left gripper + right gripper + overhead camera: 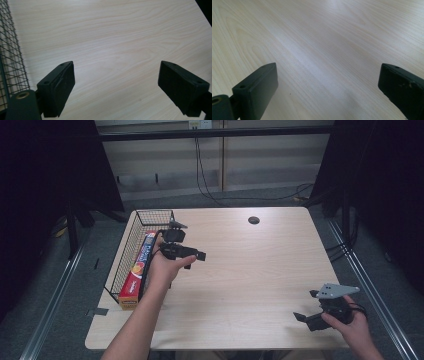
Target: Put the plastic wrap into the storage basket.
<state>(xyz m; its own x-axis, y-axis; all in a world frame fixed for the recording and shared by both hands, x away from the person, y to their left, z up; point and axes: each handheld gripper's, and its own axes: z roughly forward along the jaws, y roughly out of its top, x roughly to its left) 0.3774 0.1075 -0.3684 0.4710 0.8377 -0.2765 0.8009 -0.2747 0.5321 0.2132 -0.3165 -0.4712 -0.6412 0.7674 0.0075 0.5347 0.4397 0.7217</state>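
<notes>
Beside the black wire basket holding the long red foil box, the left gripper hangs wide and empty, risking snagging the mesh, right gripper likewise gaping.

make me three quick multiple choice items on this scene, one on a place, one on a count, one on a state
1. Where does the box lie?
A. in the wire basket
B. mid-table
C. on the floor
2. How many boxes lie in the basket?
A. one
B. two
C. three
3. How is the left tool?
A. shut on the box
B. open, nothing between its jaws
C. shut empty

A: the box sits inside the mesh walls.
A: a single box is there.
B: bare table shows between the spread jaws.
</notes>
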